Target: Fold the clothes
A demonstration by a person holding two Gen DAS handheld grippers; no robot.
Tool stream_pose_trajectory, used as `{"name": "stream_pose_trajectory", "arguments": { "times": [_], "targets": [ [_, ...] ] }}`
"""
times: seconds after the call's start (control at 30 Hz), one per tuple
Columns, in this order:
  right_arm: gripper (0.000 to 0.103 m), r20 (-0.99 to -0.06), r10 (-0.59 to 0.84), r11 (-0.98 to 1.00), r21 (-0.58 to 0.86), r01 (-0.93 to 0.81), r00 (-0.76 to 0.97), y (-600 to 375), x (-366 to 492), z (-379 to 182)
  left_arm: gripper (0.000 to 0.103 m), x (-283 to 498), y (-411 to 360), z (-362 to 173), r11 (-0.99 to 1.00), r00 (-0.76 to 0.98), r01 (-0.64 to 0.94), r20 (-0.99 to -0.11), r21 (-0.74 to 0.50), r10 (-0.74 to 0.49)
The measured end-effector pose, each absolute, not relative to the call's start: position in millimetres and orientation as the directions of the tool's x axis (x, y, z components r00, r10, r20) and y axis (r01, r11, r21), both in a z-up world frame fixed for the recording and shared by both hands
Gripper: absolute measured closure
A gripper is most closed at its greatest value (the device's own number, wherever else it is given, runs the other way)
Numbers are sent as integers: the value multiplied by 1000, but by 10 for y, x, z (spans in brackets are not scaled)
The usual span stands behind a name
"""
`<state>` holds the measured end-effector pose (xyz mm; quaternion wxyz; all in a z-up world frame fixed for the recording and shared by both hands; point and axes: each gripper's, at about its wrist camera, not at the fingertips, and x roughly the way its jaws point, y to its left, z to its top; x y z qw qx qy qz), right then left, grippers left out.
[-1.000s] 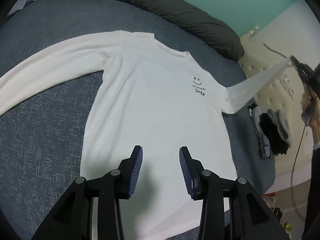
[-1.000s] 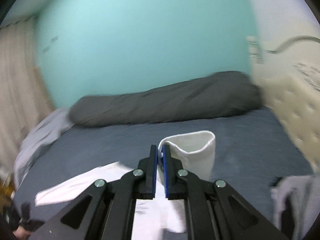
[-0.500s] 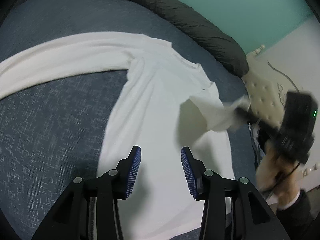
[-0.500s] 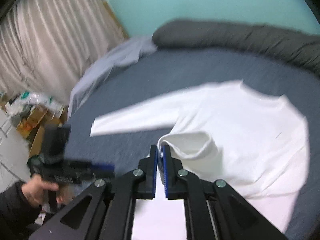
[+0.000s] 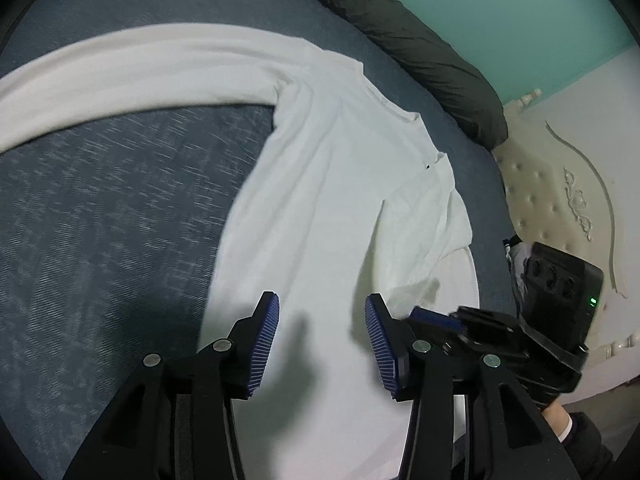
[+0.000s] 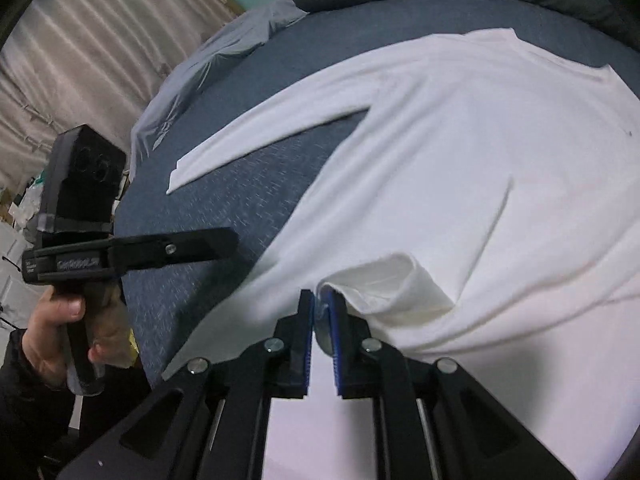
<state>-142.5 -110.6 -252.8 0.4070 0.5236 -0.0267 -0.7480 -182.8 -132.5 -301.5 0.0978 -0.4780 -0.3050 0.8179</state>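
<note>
White shirt [image 5: 320, 208] on bed, cuff [image 6: 384, 280] between opening right jaws

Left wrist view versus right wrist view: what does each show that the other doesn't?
Only the left wrist view shows the cream tufted headboard. Only the right wrist view shows the curtain, the cuff lying at the opening right gripper, and the hand holding the left gripper. Both show the white long-sleeved shirt, the blue bedcover and the dark bolster.
</note>
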Motion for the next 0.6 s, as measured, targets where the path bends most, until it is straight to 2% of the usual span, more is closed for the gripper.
{"name": "stream_pose_trajectory", "arguments": {
  "times": [0.03,0.07,0.1,0.23,0.37,0.6],
  "targets": [
    [82,-755,-645,-666,477,574,-121,-1060,-1418,-2524,53,-1871,-1287,-3040,-793,-521,125,-720,-596,458],
    [66,-751,-649,-667,486,565,-119,-1021,-1417,-2521,53,-1912,-1248,-3065,-792,-518,120,-718,-599,465],
    [58,-748,-653,-668,496,555,-117,-982,-1417,-2517,53,-1947,-1210,-3086,-790,-516,117,-716,-602,469],
    [58,-725,-663,-688,494,531,-185,-750,-1425,-2403,53,-2025,-1097,-3123,-794,-516,90,-710,-601,479],
    [58,-687,-678,-720,550,423,-261,-313,-1509,-2359,53,-2061,-938,-3160,-810,-503,50,-715,-585,485],
    [58,-679,-635,-772,560,300,-369,354,-1460,-2425,51,-2085,-530,-3200,-850,-464,-48,-741,-525,485]
  ]
}}
